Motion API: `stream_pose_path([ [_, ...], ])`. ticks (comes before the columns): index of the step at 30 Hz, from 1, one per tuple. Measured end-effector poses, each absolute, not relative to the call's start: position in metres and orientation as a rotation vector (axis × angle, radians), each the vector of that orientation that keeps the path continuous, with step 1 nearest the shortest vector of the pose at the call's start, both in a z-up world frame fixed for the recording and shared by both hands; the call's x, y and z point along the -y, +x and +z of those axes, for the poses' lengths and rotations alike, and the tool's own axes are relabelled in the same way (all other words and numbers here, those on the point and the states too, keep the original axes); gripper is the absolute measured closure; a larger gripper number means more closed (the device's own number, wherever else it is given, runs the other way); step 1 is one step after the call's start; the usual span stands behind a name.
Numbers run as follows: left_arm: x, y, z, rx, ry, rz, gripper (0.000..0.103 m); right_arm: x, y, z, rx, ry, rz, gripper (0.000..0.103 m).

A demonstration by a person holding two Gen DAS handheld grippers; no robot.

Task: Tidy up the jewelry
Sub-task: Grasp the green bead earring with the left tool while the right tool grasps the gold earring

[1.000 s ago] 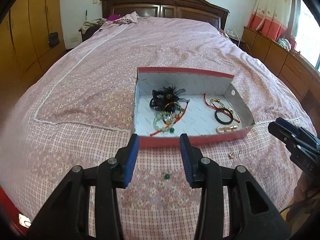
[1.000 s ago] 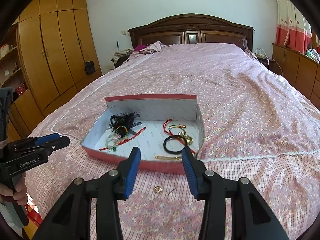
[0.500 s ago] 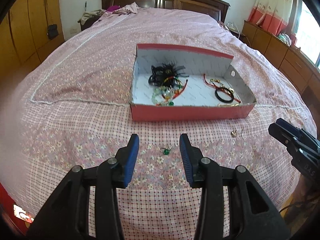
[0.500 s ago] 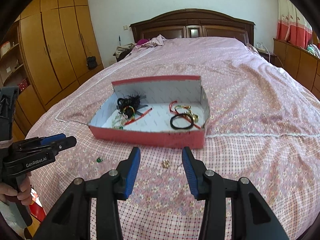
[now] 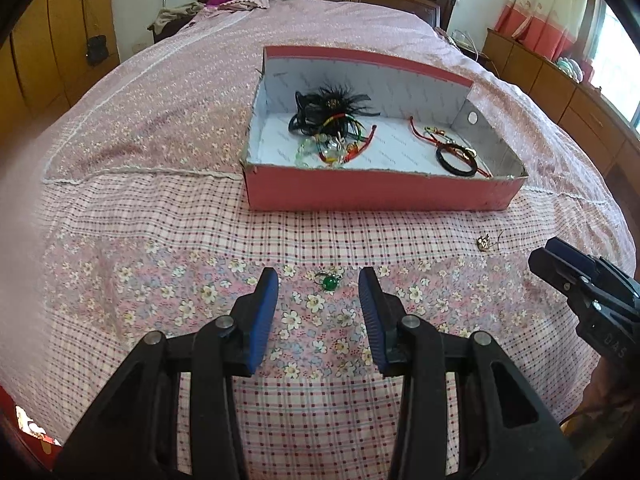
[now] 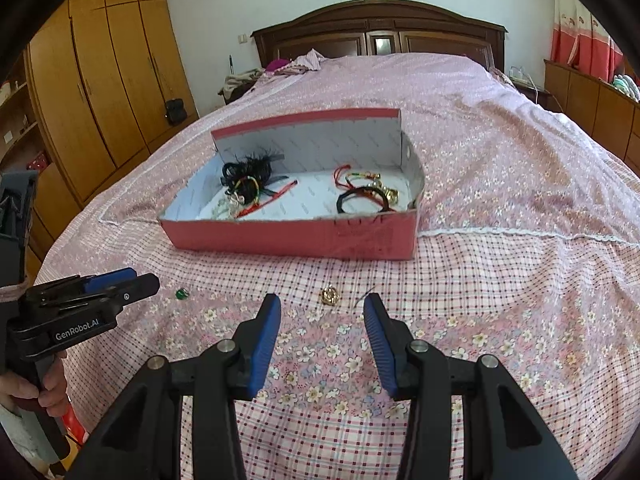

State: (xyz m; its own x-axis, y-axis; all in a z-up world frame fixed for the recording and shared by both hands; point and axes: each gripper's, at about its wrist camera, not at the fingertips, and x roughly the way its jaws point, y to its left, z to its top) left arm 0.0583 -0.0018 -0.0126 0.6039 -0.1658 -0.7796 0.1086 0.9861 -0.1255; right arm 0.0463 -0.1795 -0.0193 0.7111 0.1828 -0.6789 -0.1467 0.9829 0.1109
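Note:
A green-stone ring (image 5: 329, 281) lies on the pink bedspread, just beyond the tips of my left gripper (image 5: 319, 280), which stands open with nothing pressed between its blue pads. A small gold ring (image 6: 330, 295) lies on the cloth just ahead of my right gripper (image 6: 322, 304), also open and empty. Beyond both sits a red box (image 5: 376, 194) with a white inside, holding a black hair piece (image 5: 324, 108), bead and cord bracelets and a black band (image 5: 456, 159). In the right wrist view the green ring (image 6: 182, 293) and the left gripper (image 6: 132, 282) appear at left.
The box (image 6: 296, 236) stands mid-bed on the flowered bedspread (image 5: 160, 128). A dark wooden headboard (image 6: 380, 28) closes the far end. Wooden wardrobes (image 6: 100, 80) line the left wall, low cabinets (image 5: 560, 92) the right. A hand (image 6: 48, 384) grips the left tool's handle.
Both grippers have come down toward the bedspread. The green ring and the gold ring now sit close in front of their tips. The jaws have kept the same gap.

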Motion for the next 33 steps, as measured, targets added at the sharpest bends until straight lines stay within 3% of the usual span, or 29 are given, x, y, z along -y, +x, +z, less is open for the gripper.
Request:
stream_pose_path([
  [15, 0.01, 0.07, -0.036, -0.935, -0.053, -0.186, 0.072, 0.18, 0.06, -0.04, -0.816, 0.057, 0.18, 0.057],
  [18, 0.01, 0.071, -0.039, -0.932, -0.051, -0.19, 0.077, 0.18, 0.062, -0.042, -0.82, 0.057, 0.181, 0.057],
  [23, 0.012, 0.075, -0.044, -0.935, -0.045, -0.2, 0.095, 0.179, 0.065, -0.045, -0.83, 0.057, 0.18, 0.057],
  [33, 0.013, 0.074, -0.039, -0.918, -0.045, -0.218, 0.095, 0.174, 0.073, -0.05, -0.842, 0.043, 0.185, 0.057],
])
